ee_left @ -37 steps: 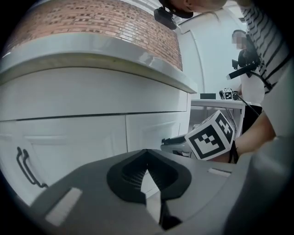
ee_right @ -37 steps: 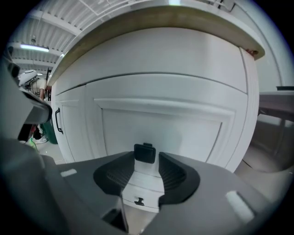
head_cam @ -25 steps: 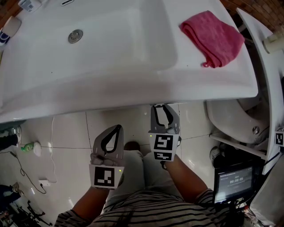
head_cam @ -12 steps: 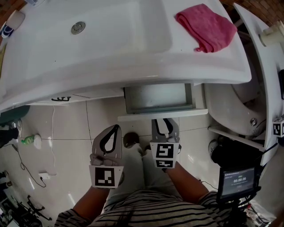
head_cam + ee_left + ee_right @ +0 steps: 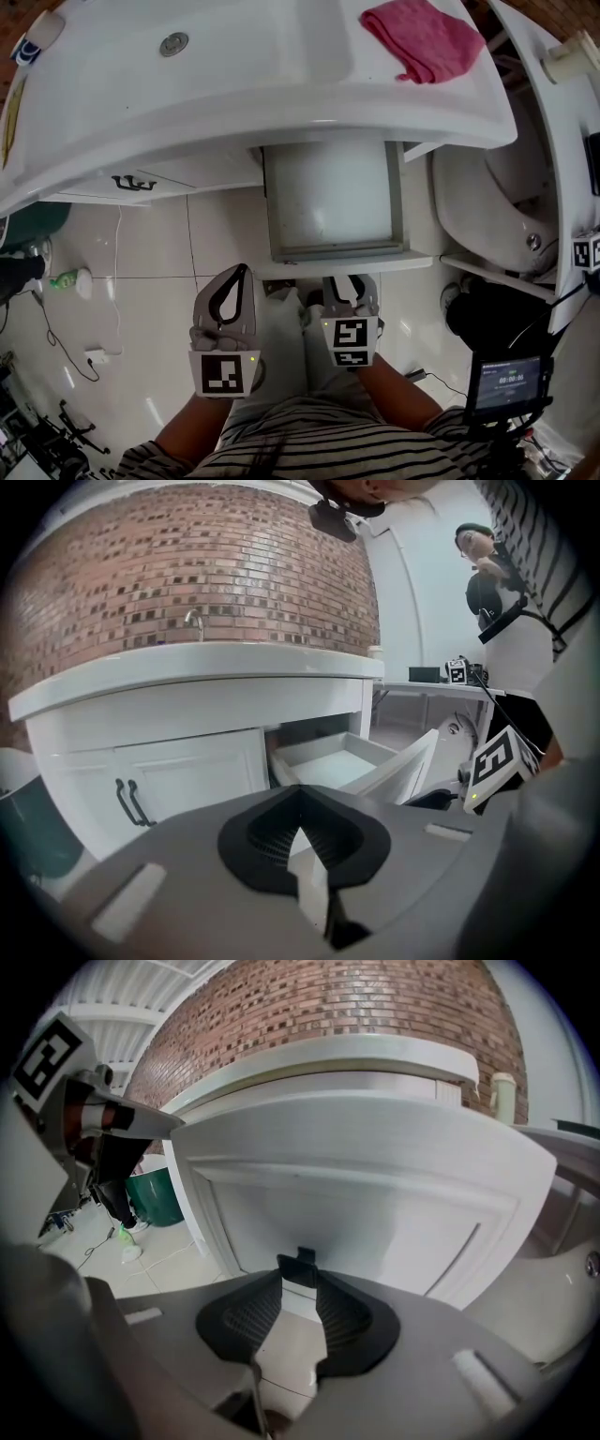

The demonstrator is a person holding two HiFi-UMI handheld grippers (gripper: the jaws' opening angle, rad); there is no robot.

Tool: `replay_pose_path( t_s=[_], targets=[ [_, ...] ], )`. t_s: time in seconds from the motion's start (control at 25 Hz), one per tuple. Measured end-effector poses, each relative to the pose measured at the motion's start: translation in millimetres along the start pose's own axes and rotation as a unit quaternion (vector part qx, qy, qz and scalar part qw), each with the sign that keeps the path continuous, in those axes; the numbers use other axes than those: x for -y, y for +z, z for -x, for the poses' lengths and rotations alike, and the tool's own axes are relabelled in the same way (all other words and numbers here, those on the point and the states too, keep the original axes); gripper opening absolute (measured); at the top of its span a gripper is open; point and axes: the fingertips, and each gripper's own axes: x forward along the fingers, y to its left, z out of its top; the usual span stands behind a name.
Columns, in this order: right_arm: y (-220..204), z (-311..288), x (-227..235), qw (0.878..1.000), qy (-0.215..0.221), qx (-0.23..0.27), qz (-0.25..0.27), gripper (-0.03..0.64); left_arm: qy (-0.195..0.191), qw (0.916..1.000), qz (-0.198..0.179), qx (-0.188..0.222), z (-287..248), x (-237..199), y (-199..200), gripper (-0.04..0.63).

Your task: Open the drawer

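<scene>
Handle contact shows only in the right gripper view: there we see the right gripper pinching that small dark handle at its tips, its jaws having just been closing. From the head view we see the drawer pulled well out beneath the washbasin, with a pink towel on top. The left gripper hangs alongside, and its own view shows jaws pressed together on nothing, a cabinet door and a brick wall. Pale glossy tiles cover the floor.
</scene>
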Motion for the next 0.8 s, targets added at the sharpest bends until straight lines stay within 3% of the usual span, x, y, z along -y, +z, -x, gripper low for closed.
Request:
replay_pose_path(
  t_s=[0.24, 0.32, 0.48, 0.64, 0.8],
  targets=[
    [8.2, 11.0, 5.3, 1.0, -0.011, -0.023, -0.009, 0.113, -0.002, 1.0, 0.004, 0.002, 22.1, 12.9, 27.4, 0.015],
    [29.9, 45.2, 7.6, 0.999, -0.018, -0.006, -0.027, 0.009, -0.001, 0.9999, 0.0, 0.01, 38.7, 17.6, 54.5, 0.015],
    [118.2, 150.2, -14.6, 0.998, 0.028, 0.054, -0.027, 0.009, 0.001, 0.9994, 0.001, 0.035, 99.7, 29.1, 132.3, 0.015],
    [218.4, 245.2, -36.6, 0.988, 0.07, 0.14, -0.001, 0.003, -0.002, 0.9977, -0.009, 0.068, 166.3, 45.0, 204.2, 0.015],
    [261.5, 311.8, -59.0, 0.976, 0.077, 0.204, 0.028, 0.003, 0.006, 0.9946, -0.013, 0.102, 220.0, 56.2, 236.1, 0.015]
  ],
)
